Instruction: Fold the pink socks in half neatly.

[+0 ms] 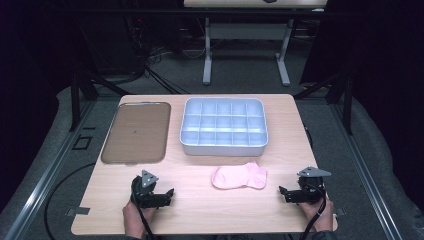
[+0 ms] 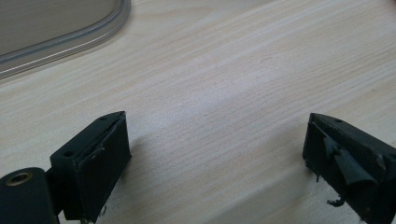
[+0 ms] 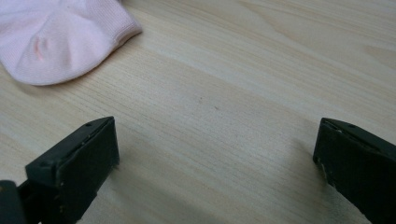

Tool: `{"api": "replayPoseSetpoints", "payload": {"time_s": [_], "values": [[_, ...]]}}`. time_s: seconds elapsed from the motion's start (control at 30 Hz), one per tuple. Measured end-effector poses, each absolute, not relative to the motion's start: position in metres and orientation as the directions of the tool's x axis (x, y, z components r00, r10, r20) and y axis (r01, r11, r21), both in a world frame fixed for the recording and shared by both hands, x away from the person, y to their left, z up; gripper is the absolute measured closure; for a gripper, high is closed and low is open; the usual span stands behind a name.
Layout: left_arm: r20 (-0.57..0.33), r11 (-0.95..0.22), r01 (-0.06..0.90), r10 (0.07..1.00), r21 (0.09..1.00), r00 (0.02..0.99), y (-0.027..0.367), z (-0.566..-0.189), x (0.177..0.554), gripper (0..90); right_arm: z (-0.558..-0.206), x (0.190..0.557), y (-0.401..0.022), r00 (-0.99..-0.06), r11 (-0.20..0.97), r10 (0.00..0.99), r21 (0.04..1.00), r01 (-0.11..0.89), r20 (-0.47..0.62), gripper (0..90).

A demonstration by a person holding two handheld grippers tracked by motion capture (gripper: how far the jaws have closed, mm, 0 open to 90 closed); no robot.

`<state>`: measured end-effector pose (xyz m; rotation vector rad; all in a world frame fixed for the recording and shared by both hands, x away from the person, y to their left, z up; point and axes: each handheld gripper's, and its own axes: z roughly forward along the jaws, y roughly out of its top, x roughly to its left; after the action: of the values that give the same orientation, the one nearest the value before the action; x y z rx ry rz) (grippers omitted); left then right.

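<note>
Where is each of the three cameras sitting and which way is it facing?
High view: above the person's side, looking forward and down on the table; hands, left gripper and right gripper show.
Left gripper view: rides the left gripper, facing bare wood and a corner of the brown tray; open jaws show.
Right gripper view: rides the right gripper, facing the pink sock; open jaws show.
Shared: high and right gripper views both show the sock.

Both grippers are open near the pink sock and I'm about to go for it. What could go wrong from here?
The sock lies flat and limp on the table, so the right gripper may catch only its top layer or scrape the wood. It is wider than one cell of the divided box, so unfolded it may drape over the dividers. The left gripper sits farther off.
</note>
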<state>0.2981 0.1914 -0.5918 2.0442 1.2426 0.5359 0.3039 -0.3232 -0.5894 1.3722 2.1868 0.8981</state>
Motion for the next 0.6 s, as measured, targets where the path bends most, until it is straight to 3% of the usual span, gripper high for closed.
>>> {"api": "replayPoseSetpoints", "payload": {"time_s": [0.6], "values": [[0.003, -0.309, 0.614, 0.895, 0.726, 0.447, 0.1914, -0.5917, 0.2986, 7.4, -0.5895, 0.3043, -0.3229, -0.433, 0.306, 0.901, 0.706, 0.639, 0.002, 0.0]]}}
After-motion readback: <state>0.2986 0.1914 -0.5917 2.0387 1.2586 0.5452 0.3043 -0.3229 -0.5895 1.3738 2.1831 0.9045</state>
